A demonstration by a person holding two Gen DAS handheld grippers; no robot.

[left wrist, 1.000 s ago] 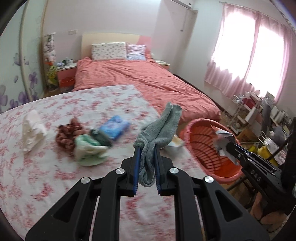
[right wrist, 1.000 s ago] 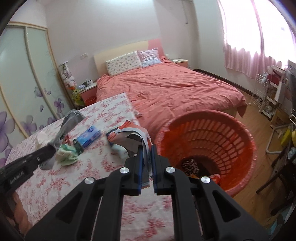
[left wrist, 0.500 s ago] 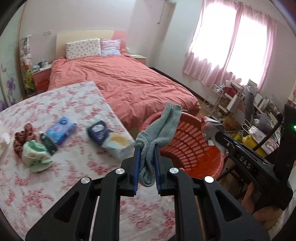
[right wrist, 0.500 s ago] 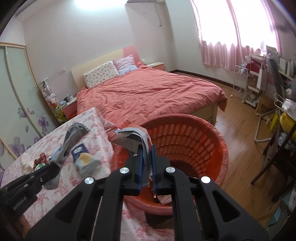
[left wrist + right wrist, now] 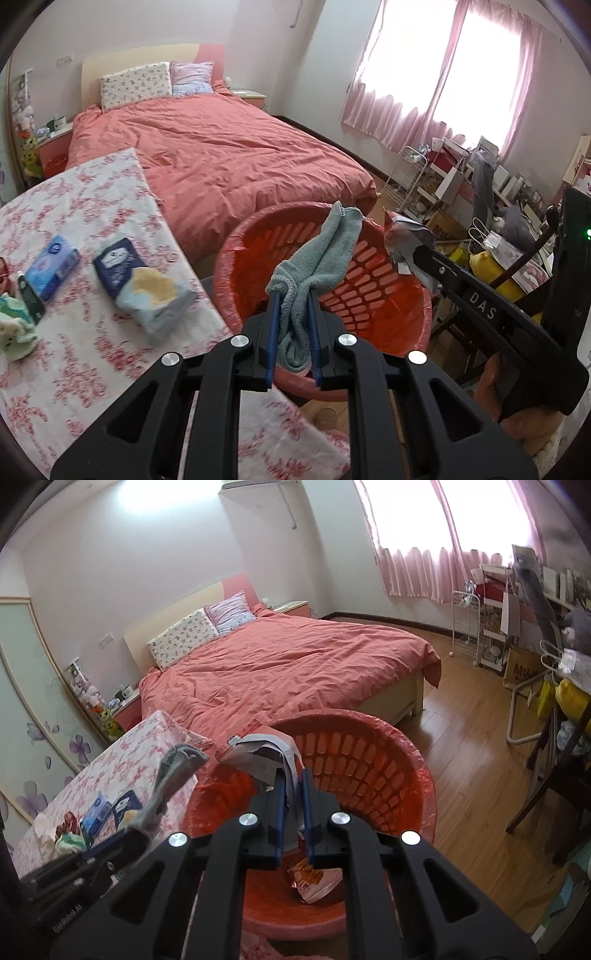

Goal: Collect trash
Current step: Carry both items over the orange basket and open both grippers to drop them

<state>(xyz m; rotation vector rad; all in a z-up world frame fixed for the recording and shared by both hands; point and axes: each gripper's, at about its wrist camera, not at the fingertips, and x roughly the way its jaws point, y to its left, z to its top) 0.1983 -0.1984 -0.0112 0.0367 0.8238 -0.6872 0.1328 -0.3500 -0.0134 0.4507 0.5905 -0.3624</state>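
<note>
Fingers (image 5: pixel 272 332) of the left gripper (image 5: pixel 292 334) are nearly together, clamped on a grey-green cloth (image 5: pixel 317 258); its lower end bunches betw. the blue pads, the rest sticks up & forward over the red basket (image 5: pixel 255 236). Cloth hangs above the basket's near-left rim, not touching it as far as I can tell.

Right gripper (image 5: pixel 293 805): fingers (image 5: pixel 279 805) also almost closed, pinching a grey & white wrapper w/ a red edge (image 5: pixel 258 755). Wrapper is held over the basket's opening, left of its middle. In the left view the same wrapper shows at the basket's far-right rim.

Inside the basket, at the bottom: a crumpled orange-white packet (image 5: pixel 314 880).

Left of the basket, on the floral-covered table (image 5: pixel 92 350): a blue-white tissue pack w/ a yellowish patch (image 5: pixel 144 284) lies nearest the basket, then a blue pack (image 5: pixel 55 266), a dark small tube (image 5: pixel 31 301), a pale green-white wad (image 5: pixel 14 330) farthest out. All well apart from the basket rim except the tissue pack, which is near it.

Behind the basket: bed w/ coral cover (image 5: pixel 221 147).
</note>
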